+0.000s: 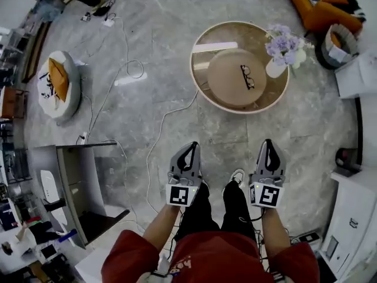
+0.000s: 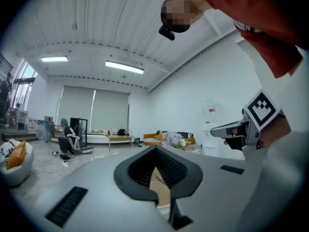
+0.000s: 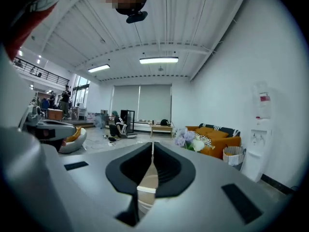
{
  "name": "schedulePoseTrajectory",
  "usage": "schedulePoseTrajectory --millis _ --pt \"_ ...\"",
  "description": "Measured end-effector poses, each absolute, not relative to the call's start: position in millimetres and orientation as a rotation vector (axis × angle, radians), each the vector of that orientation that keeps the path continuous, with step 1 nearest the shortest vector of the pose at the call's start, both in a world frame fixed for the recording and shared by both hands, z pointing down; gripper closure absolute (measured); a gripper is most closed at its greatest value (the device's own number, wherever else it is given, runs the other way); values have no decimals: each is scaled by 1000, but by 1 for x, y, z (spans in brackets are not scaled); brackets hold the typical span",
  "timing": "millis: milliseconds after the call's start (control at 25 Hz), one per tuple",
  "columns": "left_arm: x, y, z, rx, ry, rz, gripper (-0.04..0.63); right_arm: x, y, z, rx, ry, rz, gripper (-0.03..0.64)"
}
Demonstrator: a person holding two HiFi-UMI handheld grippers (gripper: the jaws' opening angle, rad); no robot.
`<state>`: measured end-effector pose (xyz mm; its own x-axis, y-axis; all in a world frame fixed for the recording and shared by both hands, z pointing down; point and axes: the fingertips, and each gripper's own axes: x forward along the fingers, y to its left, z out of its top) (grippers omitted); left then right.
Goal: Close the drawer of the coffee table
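The round wooden coffee table (image 1: 198, 82) stands on the marble floor ahead of me, with a pair of glasses (image 1: 247, 76) on its top and a white vase of lilac flowers (image 1: 283, 49) at its right rim. From above I cannot make out a drawer on it. My left gripper (image 1: 189, 149) and right gripper (image 1: 269, 145) are held side by side above my legs, well short of the table, both pointing toward it. Each is shut with nothing between its jaws. Past the tip of my left gripper (image 2: 155, 151) show the flowers (image 2: 175, 140), and the right gripper (image 3: 152, 146) points the same way.
An orange sofa (image 1: 321, 5) and a white basket (image 1: 339, 43) stand at the back right. At the left lie a white beanbag with an orange cushion (image 1: 59, 84) and a grey desk (image 1: 76, 187). Cables (image 1: 156, 140) trail over the floor. White cabinets (image 1: 353, 229) line the right.
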<state>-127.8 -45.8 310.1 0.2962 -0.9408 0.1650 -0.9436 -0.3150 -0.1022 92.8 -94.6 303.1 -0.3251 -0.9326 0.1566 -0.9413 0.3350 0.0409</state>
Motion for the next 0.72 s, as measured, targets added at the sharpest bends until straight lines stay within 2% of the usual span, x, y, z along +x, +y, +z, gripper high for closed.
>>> schedulePoseTrajectory --millis 160,320,720 --pt "-150 -37 216 2436 -1947 234 581 80 -81 215 1748 -2484 64 592" --pt "-174 -23 157 2375 -2079 236 581 78 -75 159 1771 -2567 85 592" --pt "-232 -10 96 2311 -2302 121 581 43 -78 100 1764 -2672 -145 592"
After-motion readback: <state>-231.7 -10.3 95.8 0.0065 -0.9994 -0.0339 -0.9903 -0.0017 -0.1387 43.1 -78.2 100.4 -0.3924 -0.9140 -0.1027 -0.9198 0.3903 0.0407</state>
